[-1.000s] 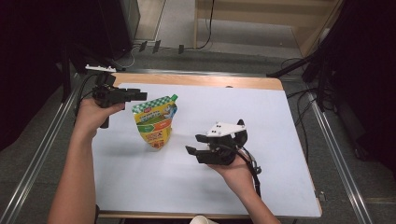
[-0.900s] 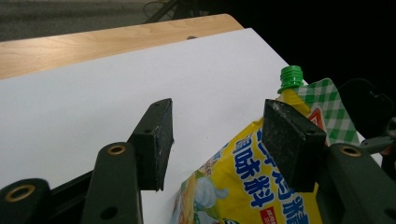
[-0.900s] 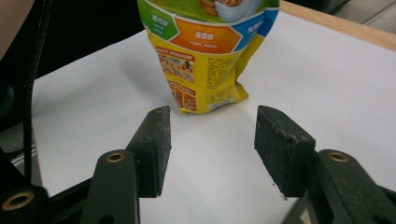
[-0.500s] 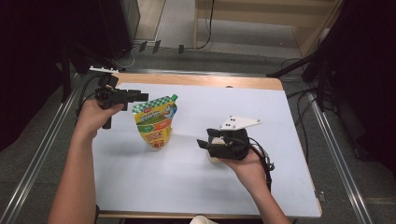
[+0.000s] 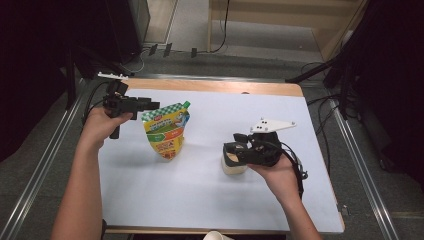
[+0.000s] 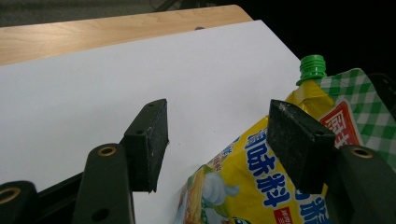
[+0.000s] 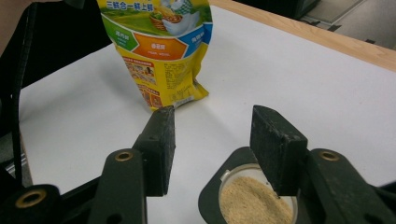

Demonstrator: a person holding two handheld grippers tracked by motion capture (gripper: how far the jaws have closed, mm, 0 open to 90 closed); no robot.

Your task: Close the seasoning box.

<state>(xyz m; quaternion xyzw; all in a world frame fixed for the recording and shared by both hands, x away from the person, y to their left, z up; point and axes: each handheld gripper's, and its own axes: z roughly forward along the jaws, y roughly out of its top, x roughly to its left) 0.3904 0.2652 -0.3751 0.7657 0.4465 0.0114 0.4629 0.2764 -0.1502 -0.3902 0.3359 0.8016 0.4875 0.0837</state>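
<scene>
Parted fingers (image 6: 149,144) above white table (image 6: 93,93), yellow green-capped pouch (image 6: 252,186) alongside.

Landmark: white rectangular sheet (image 5: 200,190) covering the table.
Wooden table edge (image 5: 215,86): bare strip along the sheet's far side.
Metal rails (image 5: 45,165): flanking the sheet, left and right.
Black cables (image 5: 220,30): on the grey floor beyond the sheet.

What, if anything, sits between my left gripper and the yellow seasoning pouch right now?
Nothing visible does. The left gripper is open with the pouch directly ahead of its jaws, bare white table around it. The cup of powder stands well to the side, at the right gripper.
</scene>
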